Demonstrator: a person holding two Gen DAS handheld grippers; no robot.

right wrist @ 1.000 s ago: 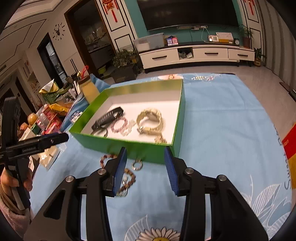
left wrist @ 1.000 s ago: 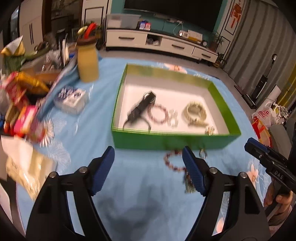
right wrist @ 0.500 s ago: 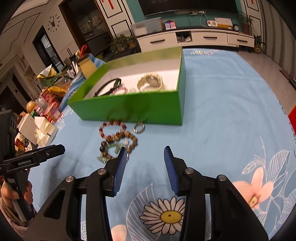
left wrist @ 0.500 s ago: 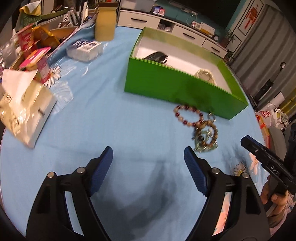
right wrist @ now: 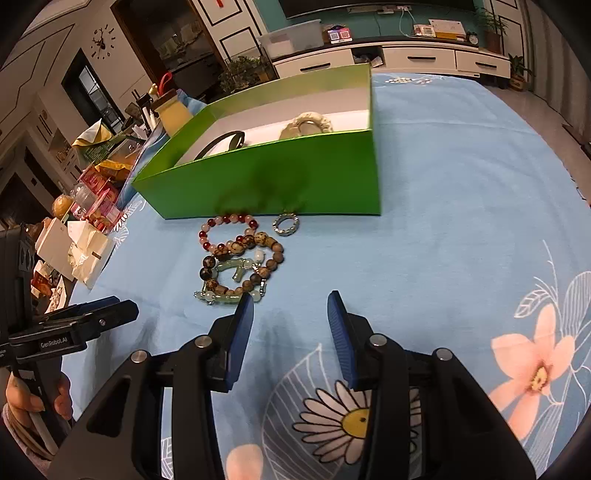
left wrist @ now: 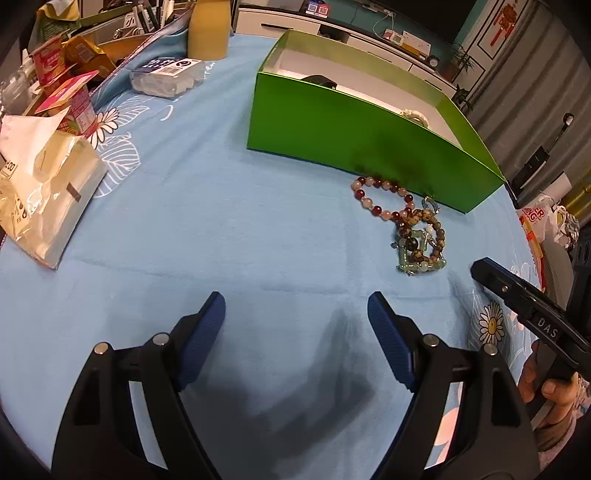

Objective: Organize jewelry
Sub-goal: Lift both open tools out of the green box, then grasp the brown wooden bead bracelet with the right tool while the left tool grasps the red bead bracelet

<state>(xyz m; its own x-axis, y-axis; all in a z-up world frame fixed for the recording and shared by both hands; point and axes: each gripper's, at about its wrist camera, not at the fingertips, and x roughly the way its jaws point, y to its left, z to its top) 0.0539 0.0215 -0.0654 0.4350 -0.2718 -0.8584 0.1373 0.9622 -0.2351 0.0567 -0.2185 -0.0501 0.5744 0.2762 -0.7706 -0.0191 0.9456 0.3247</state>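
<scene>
A green box (left wrist: 354,122) (right wrist: 280,173) stands on the blue cloth; a black band (right wrist: 221,142) and a cream bracelet (right wrist: 306,123) lie inside. In front of it lie a red-and-white bead bracelet (left wrist: 382,197) (right wrist: 221,230), a brown bead bracelet (right wrist: 243,266), a pale green one (right wrist: 229,295) and a small silver ring (right wrist: 286,223). My left gripper (left wrist: 295,321) is open and empty, low over the cloth, left of the pile. My right gripper (right wrist: 290,321) is open and empty, just short of the pile; it also shows in the left wrist view (left wrist: 517,291).
Snack packets, a white paper bag (left wrist: 40,184), a plastic packet (left wrist: 168,75) and a yellow container (left wrist: 208,31) crowd the table's left side. The floral cloth (right wrist: 461,221) lies bare to the right of the box. The left gripper shows at the left edge (right wrist: 74,325).
Both grippers have dropped lower and pulled back from the box, so its inside is mostly hidden now. The loose bracelets lie where they were. Both stay open.
</scene>
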